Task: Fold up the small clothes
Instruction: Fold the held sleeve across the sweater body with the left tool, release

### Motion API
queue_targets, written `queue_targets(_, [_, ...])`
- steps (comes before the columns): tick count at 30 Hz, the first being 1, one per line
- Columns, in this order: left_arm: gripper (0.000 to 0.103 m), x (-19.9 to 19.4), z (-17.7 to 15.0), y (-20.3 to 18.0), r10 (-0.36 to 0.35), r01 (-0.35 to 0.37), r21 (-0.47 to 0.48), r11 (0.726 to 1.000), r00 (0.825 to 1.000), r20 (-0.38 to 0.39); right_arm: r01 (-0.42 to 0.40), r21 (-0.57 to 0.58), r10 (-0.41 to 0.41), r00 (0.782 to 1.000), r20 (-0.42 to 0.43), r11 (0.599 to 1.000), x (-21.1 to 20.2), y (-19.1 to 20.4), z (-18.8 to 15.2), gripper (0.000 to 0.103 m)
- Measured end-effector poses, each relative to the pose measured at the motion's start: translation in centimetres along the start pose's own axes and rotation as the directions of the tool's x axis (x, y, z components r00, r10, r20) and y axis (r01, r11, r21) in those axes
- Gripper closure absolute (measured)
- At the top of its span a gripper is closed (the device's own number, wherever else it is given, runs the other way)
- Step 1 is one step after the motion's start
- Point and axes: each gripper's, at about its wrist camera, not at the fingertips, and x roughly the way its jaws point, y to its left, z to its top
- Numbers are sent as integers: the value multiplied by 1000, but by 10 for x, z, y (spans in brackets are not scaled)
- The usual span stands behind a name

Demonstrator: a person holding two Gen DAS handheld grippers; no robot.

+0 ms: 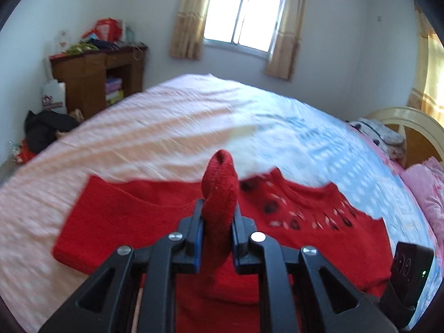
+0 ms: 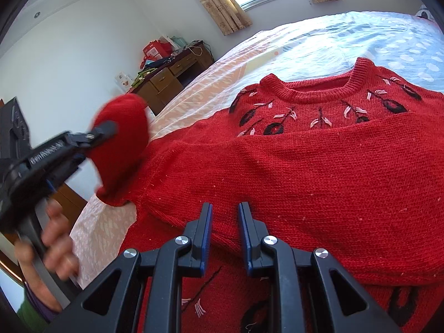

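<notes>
We see the bed [image 1: 172, 116] filling the room, with the red sweater [image 2: 305, 161] lying flat on it, one sleeve folded across its chest. Our left gripper [image 1: 217, 213] is clamped on the other sleeve's cuff [image 1: 220, 188], lifted clear. Our right gripper [image 2: 225, 216] hovers over the sweater, jaws slightly apart, empty.

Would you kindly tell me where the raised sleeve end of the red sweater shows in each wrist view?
Left wrist view: the sleeve end stands at centre, clamped between the left gripper jaws.
Right wrist view: it shows at the left edge, held up beside the sweater body.
Shared landmark: the wooden desk against the far wall.
</notes>
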Motion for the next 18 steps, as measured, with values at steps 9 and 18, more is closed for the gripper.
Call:
queue_targets(9, [70,20,-42,-25,41,-25,111,993,989,-142,-20,14,20,1000,3,1000,-1,-5,-1,83])
queue_targets(18, [23,-34,-73,10,136,-136,0,991,990,-45,-29,32,29,1000,-6,999,-2,-9,0,83])
